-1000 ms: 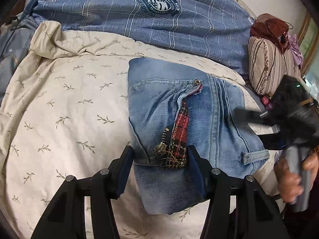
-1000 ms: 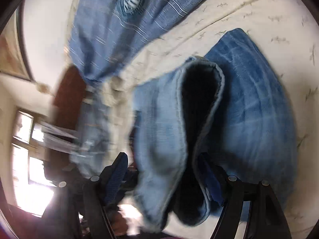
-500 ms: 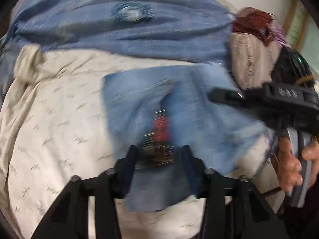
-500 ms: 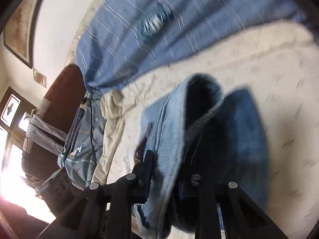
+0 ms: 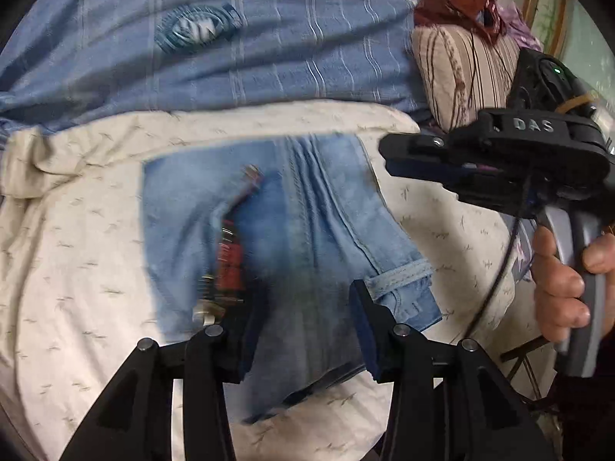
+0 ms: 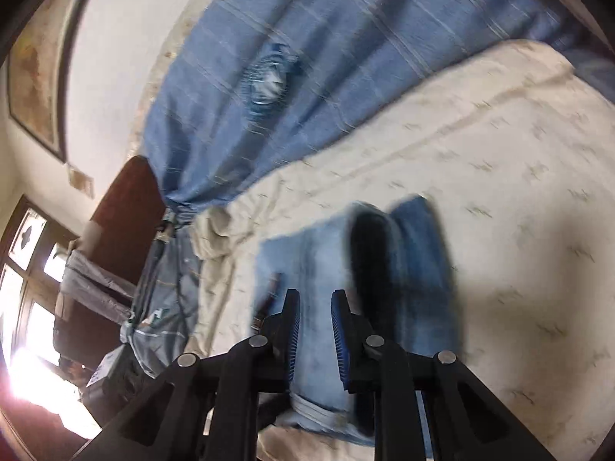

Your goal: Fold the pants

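Observation:
The light blue jeans (image 5: pixel 307 230) lie folded into a compact rectangle on the cream leaf-print bedsheet (image 5: pixel 77 249), with a red plaid belt (image 5: pixel 230 249) at the fly. My left gripper (image 5: pixel 303 326) is open, its fingers over the near edge of the jeans. My right gripper (image 5: pixel 399 157) shows at right in the left wrist view, raised above the jeans' right side. In the right wrist view the right gripper (image 6: pixel 315 319) has its jaws narrowly apart above the jeans (image 6: pixel 319 269), holding nothing.
A blue plaid quilt (image 5: pixel 230 38) lies across the back of the bed. A striped pillow (image 5: pixel 461 73) with dark red cloth sits at the back right. A wooden headboard (image 6: pixel 123 211) and a window (image 6: pixel 27 288) show at left in the right wrist view.
My right gripper let go of the raised jeans flap and lifted away; the jeans now lie flat. My left gripper shifted right along the near edge.

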Motion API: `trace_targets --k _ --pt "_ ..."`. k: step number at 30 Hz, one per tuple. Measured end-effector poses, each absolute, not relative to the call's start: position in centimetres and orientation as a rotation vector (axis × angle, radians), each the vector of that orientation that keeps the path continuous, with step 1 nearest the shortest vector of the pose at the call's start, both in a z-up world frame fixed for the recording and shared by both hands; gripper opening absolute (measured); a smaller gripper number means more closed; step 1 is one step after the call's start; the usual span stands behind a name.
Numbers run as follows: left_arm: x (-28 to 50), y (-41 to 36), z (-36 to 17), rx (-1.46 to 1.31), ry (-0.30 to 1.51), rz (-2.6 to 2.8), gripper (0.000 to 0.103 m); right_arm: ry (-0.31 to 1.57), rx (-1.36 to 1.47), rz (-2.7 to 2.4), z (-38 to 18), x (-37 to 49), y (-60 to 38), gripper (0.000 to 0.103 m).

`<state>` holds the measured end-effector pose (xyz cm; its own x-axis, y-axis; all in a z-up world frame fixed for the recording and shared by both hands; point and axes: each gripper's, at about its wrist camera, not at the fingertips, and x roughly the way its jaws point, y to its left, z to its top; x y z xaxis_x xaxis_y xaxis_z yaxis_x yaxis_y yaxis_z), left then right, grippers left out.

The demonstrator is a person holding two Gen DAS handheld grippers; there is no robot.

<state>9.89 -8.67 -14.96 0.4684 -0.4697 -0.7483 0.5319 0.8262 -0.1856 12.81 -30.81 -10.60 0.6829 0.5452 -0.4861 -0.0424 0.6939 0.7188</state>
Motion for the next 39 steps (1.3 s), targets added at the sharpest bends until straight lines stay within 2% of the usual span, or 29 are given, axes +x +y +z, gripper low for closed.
trace_targets --k 4,9,13,18,20,22,25,29,30,34,39 --pt "9.3 -5.7 -12.7 0.084 0.805 -0.56 0.048 0.741 0.714 0.427 -9.2 14.9 -27.8 0.02" --pt "11.0 -4.1 -15.1 0.088 0.884 -0.486 0.048 0.829 0.67 0.307 -11.6 18.3 -25.9 0.02" --pt "11.8 -4.2 -17.4 0.085 0.921 -0.486 0.049 0.931 0.747 0.249 -15.0 19.9 -26.8 0.018" --pt "13.1 -4.4 -18.1 0.098 0.971 -0.484 0.063 0.985 0.819 0.257 -17.6 20.7 -27.9 0.018" --pt "13.6 -4.4 -18.7 0.075 0.997 -0.489 0.073 0.997 0.864 0.254 -18.2 21.0 -28.5 0.015" --pt "13.6 -5.0 -19.1 0.121 0.988 -0.472 0.077 1.002 0.877 0.247 -18.5 21.1 -28.6 0.015" --pt "13.3 -5.6 -19.1 0.153 0.977 -0.443 0.077 0.991 0.836 0.231 -18.3 20.9 -28.1 0.015" --pt "13.8 -4.1 -18.9 0.045 1.048 -0.463 0.078 0.996 0.834 0.214 -17.7 20.4 -28.1 0.015" --pt "13.9 -3.7 -18.7 0.016 1.066 -0.467 0.078 0.996 0.838 0.211 -17.5 20.1 -28.1 0.018" --pt "12.6 -2.3 -16.2 0.015 0.983 -0.444 0.078 0.972 0.768 0.221 -15.2 18.1 -27.5 0.018" --pt "12.2 -1.0 -13.2 0.047 0.879 -0.316 0.089 0.936 0.627 0.23 -12.1 14.8 -26.4 0.018"
